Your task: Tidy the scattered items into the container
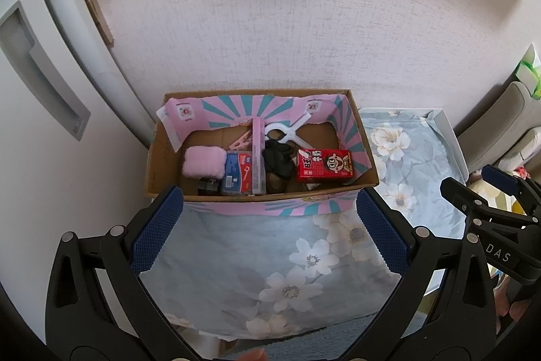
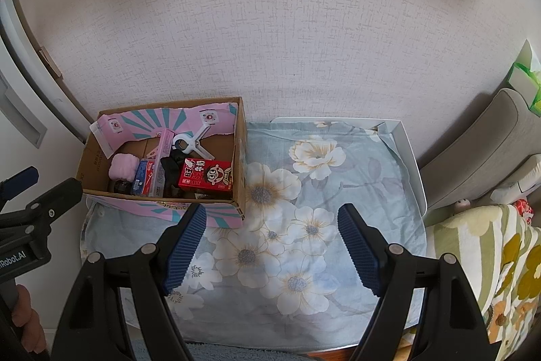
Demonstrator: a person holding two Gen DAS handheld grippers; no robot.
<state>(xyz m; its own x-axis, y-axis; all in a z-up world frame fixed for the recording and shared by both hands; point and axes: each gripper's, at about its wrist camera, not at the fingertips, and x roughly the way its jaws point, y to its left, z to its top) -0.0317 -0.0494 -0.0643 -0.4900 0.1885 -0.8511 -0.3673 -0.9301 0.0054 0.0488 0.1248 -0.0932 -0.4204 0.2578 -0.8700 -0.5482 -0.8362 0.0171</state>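
Observation:
A cardboard box (image 1: 159, 164) (image 2: 240, 158) lined with pink and teal paper stands against the wall on a flowered cloth. Inside lie a red milk carton (image 1: 324, 165) (image 2: 207, 175), a pink rolled towel (image 1: 204, 161) (image 2: 124, 167), a blue packet (image 1: 236, 172) (image 2: 143, 177), a black bundle (image 1: 278, 158) (image 2: 170, 167), a white clamp (image 1: 287, 132) (image 2: 193, 141) and a pink strip (image 1: 258, 154). My left gripper (image 1: 270, 229) hangs open just in front of the box, nothing between its fingers. My right gripper (image 2: 274, 247) stands open over the bare cloth, right of the box, holding nothing.
The flowered cloth (image 2: 304, 225) covers a small white table (image 2: 409, 154) beside the textured wall. A white cabinet door (image 1: 40, 83) is at the left. A grey sofa (image 2: 480, 144) and a patterned blanket (image 2: 490, 259) lie to the right. A hand (image 2: 27, 317) shows at the lower left.

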